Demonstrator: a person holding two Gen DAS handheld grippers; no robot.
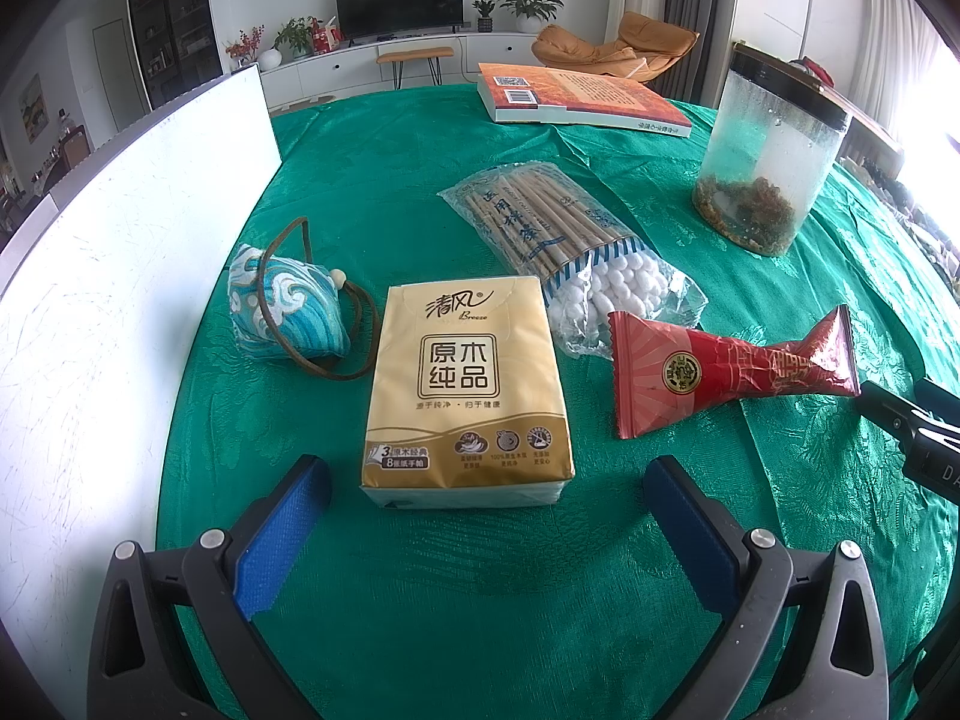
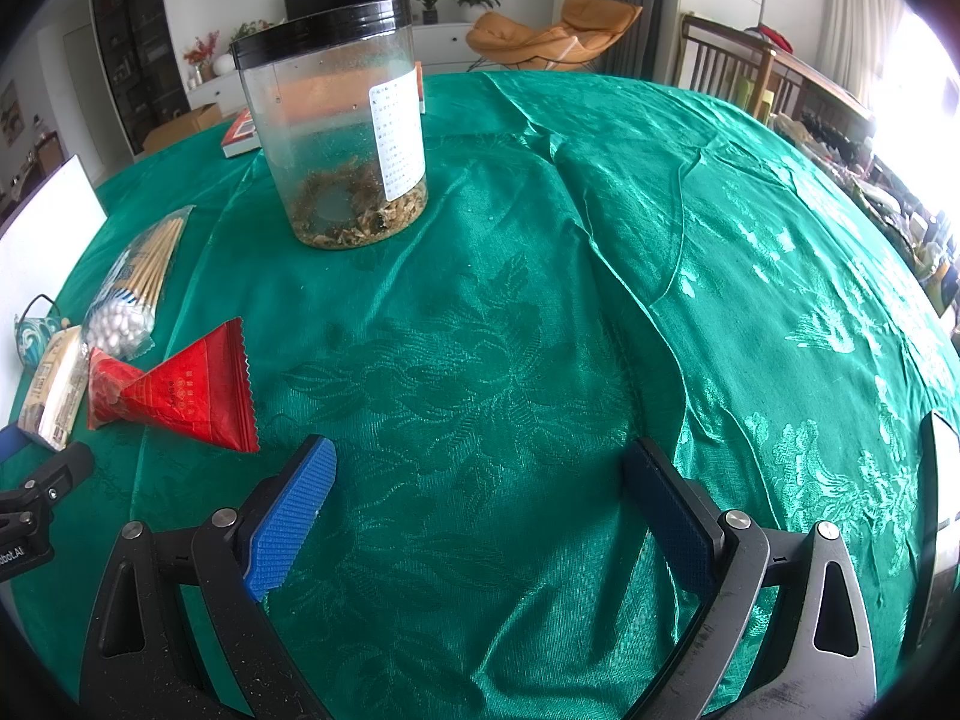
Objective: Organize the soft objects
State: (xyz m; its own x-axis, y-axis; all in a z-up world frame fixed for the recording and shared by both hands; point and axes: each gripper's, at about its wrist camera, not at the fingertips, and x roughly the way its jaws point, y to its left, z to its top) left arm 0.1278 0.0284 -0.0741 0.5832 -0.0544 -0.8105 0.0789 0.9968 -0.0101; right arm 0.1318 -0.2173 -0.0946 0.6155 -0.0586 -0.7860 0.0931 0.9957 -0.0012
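Note:
A gold tissue pack (image 1: 465,396) lies flat on the green tablecloth, just ahead of my left gripper (image 1: 486,480), which is open with the pack's near edge between its blue pads. Left of the pack sits a blue wave-patterned pouch (image 1: 282,312) with a brown cord. Behind the pack lies a clear bag of cotton swabs (image 1: 564,246), and to its right a red foil packet (image 1: 732,369). My right gripper (image 2: 480,468) is open over bare cloth, with the red packet (image 2: 180,390), swab bag (image 2: 135,282) and tissue pack (image 2: 54,390) off to its left.
A clear jar with a black lid (image 1: 768,162) (image 2: 342,126) stands at the back right. An orange book (image 1: 576,96) lies at the far edge. A white board (image 1: 120,276) borders the left side. The green tablecloth (image 2: 600,300) is wrinkled right of the jar.

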